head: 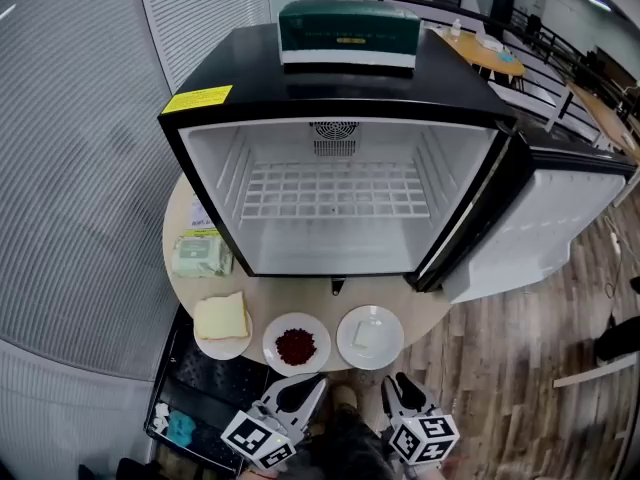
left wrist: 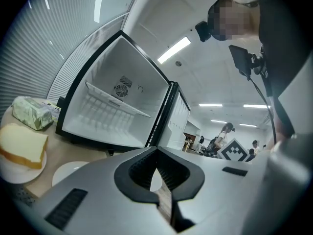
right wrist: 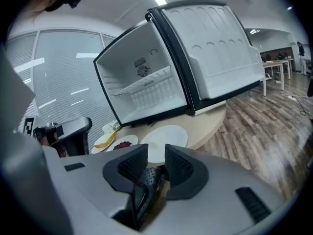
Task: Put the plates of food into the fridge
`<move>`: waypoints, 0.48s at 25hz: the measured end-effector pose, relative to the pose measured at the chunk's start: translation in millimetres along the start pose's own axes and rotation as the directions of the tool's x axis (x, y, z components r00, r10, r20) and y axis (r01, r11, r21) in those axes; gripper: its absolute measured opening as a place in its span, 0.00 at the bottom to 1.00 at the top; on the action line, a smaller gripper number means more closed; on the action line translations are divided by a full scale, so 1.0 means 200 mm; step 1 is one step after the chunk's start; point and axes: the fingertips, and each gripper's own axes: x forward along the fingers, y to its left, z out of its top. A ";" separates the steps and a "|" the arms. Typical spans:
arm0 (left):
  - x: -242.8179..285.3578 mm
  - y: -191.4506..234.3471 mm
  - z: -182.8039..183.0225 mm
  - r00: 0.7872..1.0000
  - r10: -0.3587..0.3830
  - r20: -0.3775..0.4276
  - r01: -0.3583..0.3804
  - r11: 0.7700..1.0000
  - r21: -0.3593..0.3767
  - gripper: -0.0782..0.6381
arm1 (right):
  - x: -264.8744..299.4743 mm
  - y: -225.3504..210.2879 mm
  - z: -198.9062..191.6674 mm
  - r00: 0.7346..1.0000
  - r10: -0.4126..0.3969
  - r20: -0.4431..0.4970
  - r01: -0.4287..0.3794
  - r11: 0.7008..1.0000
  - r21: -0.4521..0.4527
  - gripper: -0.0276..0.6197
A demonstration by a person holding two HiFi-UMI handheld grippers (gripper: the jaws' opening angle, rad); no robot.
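One big black fridge (head: 260,68) stands wide open on the round surface (head: 300,293). Its white door (head: 540,218) swings out to the right, and the wire shelf (head: 335,190) inside holds nothing yet. Three plates wait in a row just in front of it, near the edge. The bread plate (head: 222,352) is on the left, the plate of red food (head: 320,354) is in the middle, and the white plate (head: 346,350) with a pale bit of food is on the right. None of them is in the fridge, so the job looks like it is only starting. The left gripper (head: 314,382) hovers low near the red plate with its jaws together and nothing in them. The right gripper (head: 396,379) is close to the white plate, and its jaws are a little apart with nothing between them. To do this step well, I think each gripper should take a plate by its rim. It should keep the plate flat so the food does not slide, then go straight in over the fridge's front lip. A green box (head: 348,33) sits on top of the fridge, out of the way. A green packet (head: 200,256) lies left of the fridge, just behind the bread, so that plate needs care. The door stays clear of the path.
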 end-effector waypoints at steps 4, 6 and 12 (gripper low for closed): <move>0.07 0.04 -0.03 1.000 0.014 -0.008 -0.014 1.000 -0.019 0.10 | 0.09 -0.08 -0.06 0.999 0.001 -0.040 0.005 0.989 0.148 0.20; 0.09 0.05 -0.05 1.000 0.019 -0.018 -0.019 1.000 -0.023 0.10 | 0.13 -0.11 -0.09 0.998 0.009 -0.057 0.004 0.975 0.224 0.22; 0.14 0.10 -0.06 0.999 0.032 -0.019 -0.033 0.999 -0.041 0.10 | 0.26 -0.15 -0.10 0.997 0.024 -0.078 0.007 0.925 0.379 0.27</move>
